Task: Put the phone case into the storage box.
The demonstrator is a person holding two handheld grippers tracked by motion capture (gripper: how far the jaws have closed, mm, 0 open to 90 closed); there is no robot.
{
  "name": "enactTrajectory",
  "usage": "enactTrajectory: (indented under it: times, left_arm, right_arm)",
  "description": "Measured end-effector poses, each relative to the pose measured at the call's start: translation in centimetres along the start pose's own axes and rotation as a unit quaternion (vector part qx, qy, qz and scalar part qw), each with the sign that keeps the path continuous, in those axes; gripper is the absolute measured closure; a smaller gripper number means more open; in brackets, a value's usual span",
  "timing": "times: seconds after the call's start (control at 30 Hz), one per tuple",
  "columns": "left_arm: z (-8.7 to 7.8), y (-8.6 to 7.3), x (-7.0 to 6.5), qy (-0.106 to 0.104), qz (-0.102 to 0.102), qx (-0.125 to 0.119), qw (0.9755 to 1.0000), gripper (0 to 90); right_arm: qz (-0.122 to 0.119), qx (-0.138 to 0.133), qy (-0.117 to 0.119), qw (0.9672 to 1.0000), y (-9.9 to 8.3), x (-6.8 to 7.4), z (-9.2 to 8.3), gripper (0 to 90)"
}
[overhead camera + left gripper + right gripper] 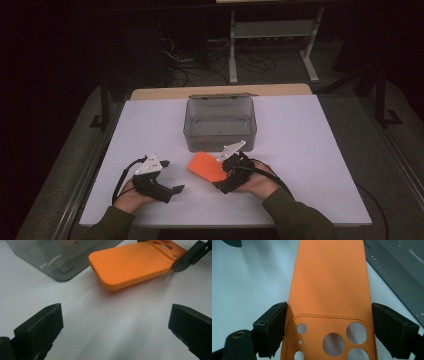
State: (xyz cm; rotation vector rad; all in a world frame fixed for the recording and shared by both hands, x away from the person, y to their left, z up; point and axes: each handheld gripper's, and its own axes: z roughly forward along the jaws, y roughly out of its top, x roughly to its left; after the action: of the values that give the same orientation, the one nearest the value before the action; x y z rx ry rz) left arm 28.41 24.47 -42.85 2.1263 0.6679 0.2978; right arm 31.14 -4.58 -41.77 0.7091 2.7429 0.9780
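An orange phone case [206, 166] is held just above the white table, in front of the grey box. My right gripper [225, 172] is shut on the case [329, 287] at its camera-hole end, one black pad on each long side. In the left gripper view the case [132, 263] hangs ahead with a right jaw clamped at its far end. My left gripper [167, 177] stands open near the table's front left, its jaws wide apart with only bare table between them [115, 327].
A clear grey plastic box [220, 125] with its lid open stands at the middle of the white table [310, 165], right behind the case. Its corner [62, 270] lies close to the case. Stands and cables sit on the floor beyond the table.
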Motion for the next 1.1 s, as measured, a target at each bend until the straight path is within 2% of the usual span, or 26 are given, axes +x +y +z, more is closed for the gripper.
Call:
enactTrajectory:
  times: [0.17,0.83,1.1]
  left_arm:
    - [0.0,0.0,0.0,0.001,-0.001,0.0,1.0,0.0]
    - [0.1,0.0,0.1,-0.003,-0.005,0.0,1.0,0.0]
    - [0.2,0.1,0.1,-0.003,-0.002,-0.003,1.0,0.0]
  right_arm:
    - [-0.003,-0.001,-0.001,1.0,-0.6,-0.4,-0.8,15.3]
    - [0.018,-0.017,-0.008,0.9997,-3.4,-2.0,-4.3,15.3]
    - [0.019,-0.019,-0.006,0.9996,-4.1,-2.4,-4.9,15.3]
